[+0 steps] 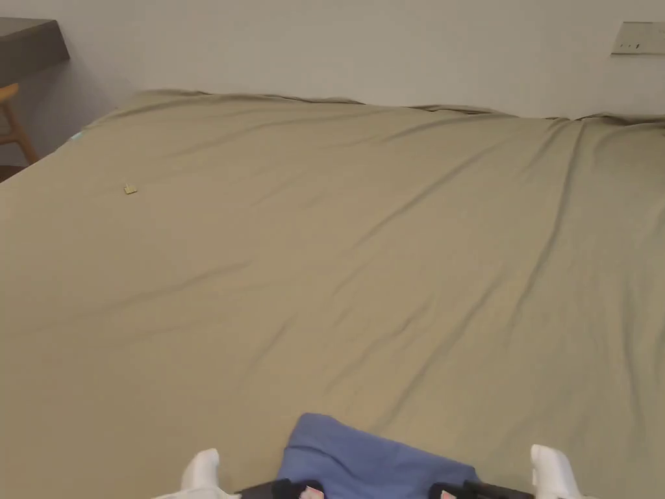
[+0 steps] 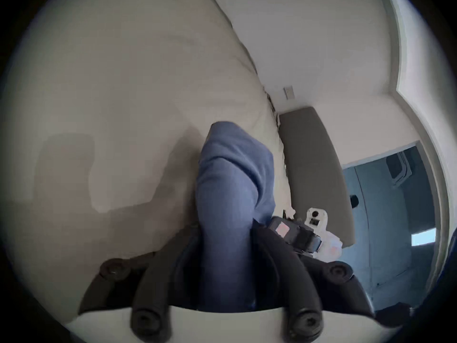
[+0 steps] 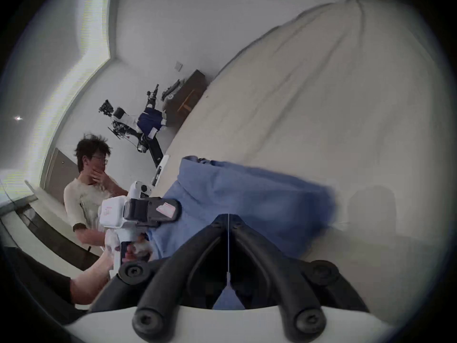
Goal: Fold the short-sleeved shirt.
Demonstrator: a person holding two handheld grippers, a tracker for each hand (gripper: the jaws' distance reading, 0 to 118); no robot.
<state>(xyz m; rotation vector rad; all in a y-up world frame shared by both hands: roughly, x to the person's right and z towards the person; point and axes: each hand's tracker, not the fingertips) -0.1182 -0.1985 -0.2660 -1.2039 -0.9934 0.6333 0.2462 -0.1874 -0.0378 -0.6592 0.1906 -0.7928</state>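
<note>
Plain blue shirt on an olive-green sheet, black jaws on both white-bodied grippers, pale wall behind

The shirt lies on the bed, between both grippers

shirt: blue, short-sleeved | bunched, lifted at near edge | over olive bed sheet

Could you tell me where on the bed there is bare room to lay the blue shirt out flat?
Nearly the whole olive sheet is bare, from the wall down to the shirt, bar a small scrap far left. It is crowded at the near edge, where the left gripper and right gripper hold the shirt.
</note>
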